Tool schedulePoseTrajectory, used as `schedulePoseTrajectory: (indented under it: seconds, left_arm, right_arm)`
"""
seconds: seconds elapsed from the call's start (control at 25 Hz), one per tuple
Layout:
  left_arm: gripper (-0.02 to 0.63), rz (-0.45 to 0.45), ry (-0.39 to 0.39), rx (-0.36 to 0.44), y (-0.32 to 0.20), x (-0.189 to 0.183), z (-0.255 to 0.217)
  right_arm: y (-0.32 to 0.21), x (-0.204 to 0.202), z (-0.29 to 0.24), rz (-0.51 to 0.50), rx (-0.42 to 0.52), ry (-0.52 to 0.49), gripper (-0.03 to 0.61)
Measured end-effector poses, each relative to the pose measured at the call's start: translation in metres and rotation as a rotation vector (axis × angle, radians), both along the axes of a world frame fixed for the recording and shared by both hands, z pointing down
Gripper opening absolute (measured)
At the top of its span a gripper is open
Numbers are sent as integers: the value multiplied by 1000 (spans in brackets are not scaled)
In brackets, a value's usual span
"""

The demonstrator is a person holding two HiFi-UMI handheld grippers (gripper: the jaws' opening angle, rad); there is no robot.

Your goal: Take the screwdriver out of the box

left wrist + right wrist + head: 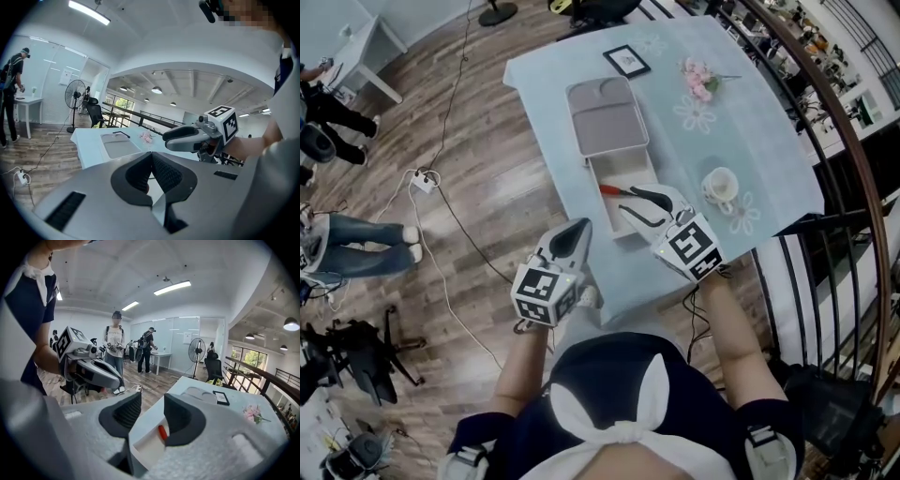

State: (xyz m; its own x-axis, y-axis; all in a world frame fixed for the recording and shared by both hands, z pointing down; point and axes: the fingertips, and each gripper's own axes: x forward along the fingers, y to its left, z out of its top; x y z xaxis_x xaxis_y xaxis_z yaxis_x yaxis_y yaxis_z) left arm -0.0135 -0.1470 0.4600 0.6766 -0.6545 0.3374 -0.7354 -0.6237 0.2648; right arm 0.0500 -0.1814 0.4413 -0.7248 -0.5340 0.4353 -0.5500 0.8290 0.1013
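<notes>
On the blue-clothed table [750, 141] a grey box [623, 173] lies open, its lid [607, 117] folded back on the far side. The screwdriver's red handle [609, 189] shows inside the tray. My right gripper [628, 200] hovers open over the tray's near end, just right of the handle. In the right gripper view the red handle [162, 432] sits low between the spread jaws [152, 411], untouched. My left gripper [580, 227] is shut and empty off the table's near left edge. In the left gripper view its pads [151, 161] meet at the tips.
A cup on a saucer [720, 186] stands right of the box. Pink flowers [698, 80] and a small framed picture [626, 61] lie at the far end. A curved railing [853, 169] runs along the right. A cable and power strip [422, 178] lie on the floor at left, beyond them a person's legs [356, 246].
</notes>
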Motion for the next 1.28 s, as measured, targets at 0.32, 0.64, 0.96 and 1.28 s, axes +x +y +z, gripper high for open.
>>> schedulePoseTrajectory:
  seconds: [0.32,0.64,0.96,1.28]
  left_arm:
    - [17,-28,-4,-24,-16,-7,8]
    - [17,-57,-17,-60,-33,-10,28]
    - [17,-75,-18,-82,-39,-23,38]
    - [17,-86,-21,-94,-43,-20,47]
  right_arm:
    - [-25,-3,38,-54,-56,84,150]
    - [-47,1,88,-107,-104,184,150]
    - [-59,-11,136,-151,-170,275,150]
    - [-71,-7,188,-165,-253,342,150]
